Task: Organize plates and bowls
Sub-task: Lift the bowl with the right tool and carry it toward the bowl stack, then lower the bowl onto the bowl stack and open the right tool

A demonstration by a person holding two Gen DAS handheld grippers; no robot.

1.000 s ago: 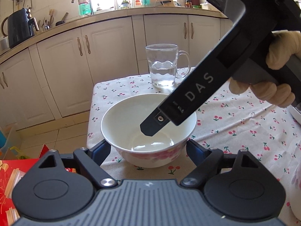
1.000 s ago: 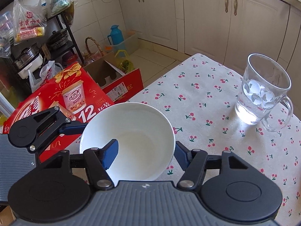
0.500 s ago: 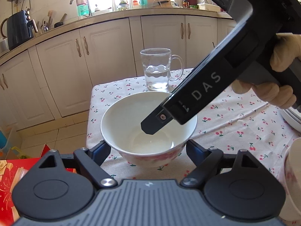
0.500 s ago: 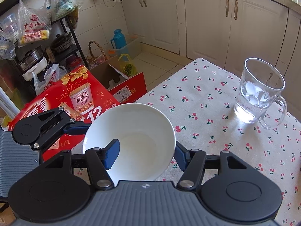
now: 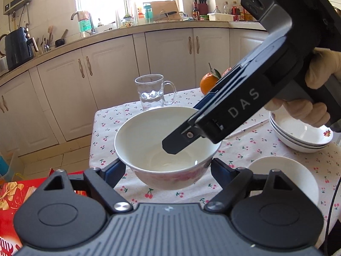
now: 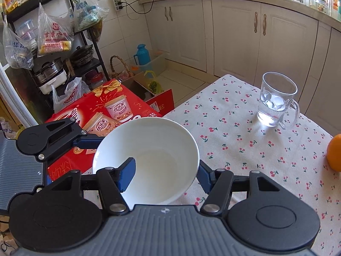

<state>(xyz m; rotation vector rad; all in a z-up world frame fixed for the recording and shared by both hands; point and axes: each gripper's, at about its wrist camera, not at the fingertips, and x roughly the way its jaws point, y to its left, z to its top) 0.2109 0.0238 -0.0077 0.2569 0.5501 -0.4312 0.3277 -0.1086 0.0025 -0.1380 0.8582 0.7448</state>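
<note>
- While both tools hang over the near corner of the worktop [image 6: 234,115], the white bowl [image 5: 153,136] sits right between them, apparently lifted a bit off the cherry-print cloth.
- Left tool [image 5: 167,168]: its two blue-padded fingers sit on either side of the bowl's outer wall, low down, pads against it, so it's pinching the bowl across its width.
- Right tool [image 6: 164,173]: pinching the bowl's rim, one finger [image 6: 126,176] inside the bowl, the other outside the wall. From the left wrist camera you see it come in from the upper right, held by a gloved hand [image 5: 307,98].
- Just right of the bowl, a smaller white bowl [image 5: 285,177] sits on the cloth.
- Further right, a stack of shallow white dishes [image 5: 298,134], partly hidden behind the hand.
- Beyond the bowl, a glass mug [image 5: 152,92] with water in it.
- Right of the mug, an orange [image 5: 208,83] near the far edge.
- Past the worktop, cream kitchen cabinets [image 5: 170,49].
</note>
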